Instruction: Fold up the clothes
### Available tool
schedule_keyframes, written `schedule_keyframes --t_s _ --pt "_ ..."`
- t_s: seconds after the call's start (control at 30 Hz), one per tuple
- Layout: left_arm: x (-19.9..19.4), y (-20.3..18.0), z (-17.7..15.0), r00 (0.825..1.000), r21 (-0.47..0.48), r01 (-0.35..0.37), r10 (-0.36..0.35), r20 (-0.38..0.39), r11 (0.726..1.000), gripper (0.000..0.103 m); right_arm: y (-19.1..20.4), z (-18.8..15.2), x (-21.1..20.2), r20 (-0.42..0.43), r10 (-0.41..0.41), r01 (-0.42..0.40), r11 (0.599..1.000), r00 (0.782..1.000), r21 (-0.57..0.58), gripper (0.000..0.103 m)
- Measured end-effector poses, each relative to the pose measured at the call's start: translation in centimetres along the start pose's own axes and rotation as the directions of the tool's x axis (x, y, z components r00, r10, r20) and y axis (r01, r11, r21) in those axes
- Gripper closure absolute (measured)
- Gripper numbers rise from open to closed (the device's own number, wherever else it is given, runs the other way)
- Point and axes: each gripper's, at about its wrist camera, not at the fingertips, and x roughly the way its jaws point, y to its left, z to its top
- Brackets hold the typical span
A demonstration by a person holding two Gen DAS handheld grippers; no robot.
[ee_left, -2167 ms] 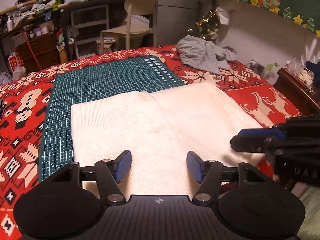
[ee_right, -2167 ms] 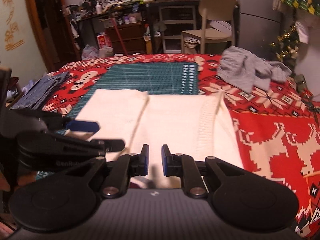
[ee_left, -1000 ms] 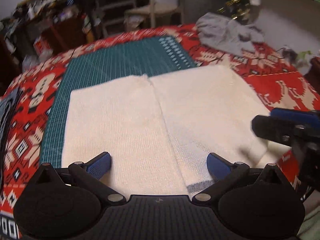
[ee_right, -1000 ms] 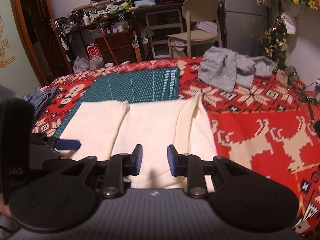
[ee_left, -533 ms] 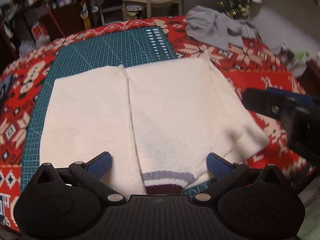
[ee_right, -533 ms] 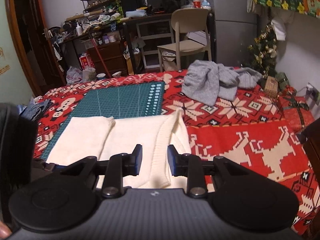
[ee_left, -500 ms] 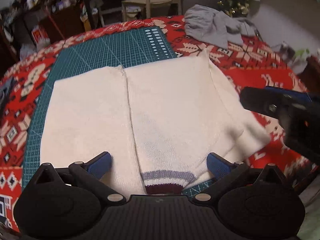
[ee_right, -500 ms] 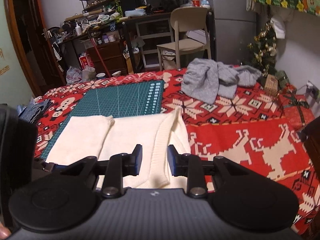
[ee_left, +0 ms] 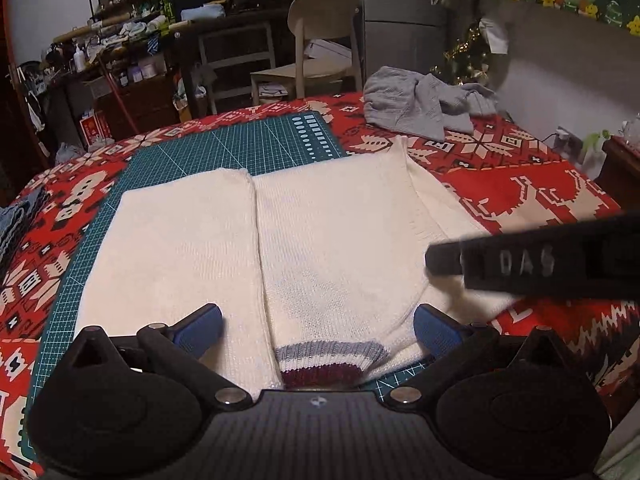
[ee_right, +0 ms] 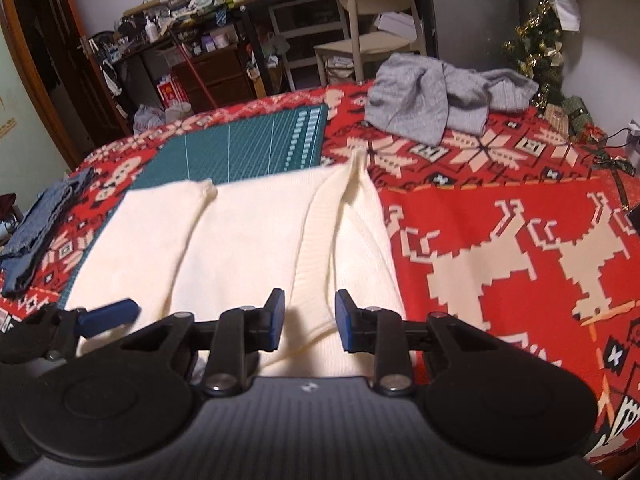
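Sweater point(ee_left: 328, 240): cream, flat on the green mat point(ee_left: 240, 144) — its striped cuff point(ee_left: 332, 360) has just come into view.
Left gripper point(ee_left: 318, 326): wide open, empty.
Right gripper point(ee_right: 308, 320): partly open, empty — lowered toward the near edge; next fold likely.

1. From the left tool point(ee_left: 318, 326) we look forward and down, close over the near hem of the cream knitted sweater point(ee_left: 328, 240).
2. From the right tool point(ee_right: 309, 318) we look the same way, close over the sweater's right edge point(ee_right: 256, 240).
3. Both views share the sweater, the green gridded cutting mat point(ee_left: 240, 144) and the crumpled grey garment point(ee_right: 436, 96).
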Motion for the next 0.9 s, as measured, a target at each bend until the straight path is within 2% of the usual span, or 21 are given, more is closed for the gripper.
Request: schedule_keyframes --t_s 0.17,0.2,0.23,0.27,0.4,0.5,0.6,0.73,0.9 --pt "0.1 0.0 -0.1 1.0 0.002 0.003 -0.003 0.014 1.0 0.0 0.5 0.1 0.0 0.014 -0.005 0.005 0.999 1.0 -0.04 0.074" --pt "0.1 0.0 -0.2 1.0 0.003 0.005 -0.005 0.022 1.0 0.0 0.6 0.2 0.0 0.011 -0.01 0.01 0.999 1.0 -0.049 0.076" --pt "0.1 0.0 -0.4 0.999 0.002 0.008 -0.008 0.035 1.0 0.0 0.7 0.3 0.2 0.004 -0.018 0.018 0.998 1.0 -0.06 0.084" --pt "0.2 0.0 -0.5 0.999 0.001 0.01 -0.01 0.048 1.0 0.0 0.7 0.4 0.5 -0.006 -0.028 0.027 0.997 1.0 -0.07 0.088" --pt "0.2 0.3 -0.9 0.995 0.006 0.031 -0.031 0.091 1.0 0.0 -0.1 0.2 0.8 -0.028 -0.019 0.018 0.999 0.999 -0.051 0.088" --pt "0.2 0.2 -0.9 0.995 0.008 0.028 -0.028 0.095 1.0 0.0 -0.4 0.2 0.6 -0.044 -0.021 0.019 0.998 0.999 -0.052 0.088" --pt "0.4 0.1 -0.4 0.997 0.012 0.026 -0.027 0.067 1.0 0.0 -0.3 0.4 -0.2 -0.037 -0.036 0.033 0.997 0.999 -0.068 0.088" --pt "0.7 0.4 0.5 0.999 0.023 0.045 -0.045 -0.009 0.999 0.0 -0.9 1.0 -0.6 -0.021 -0.05 0.049 0.997 0.999 -0.06 0.088" --pt "1.4 0.7 1.9 0.991 0.045 0.081 -0.076 -0.111 0.996 0.0 -2.7 0.7 0.1 -0.034 -0.1 0.099 0.995 0.994 -0.02 0.088"
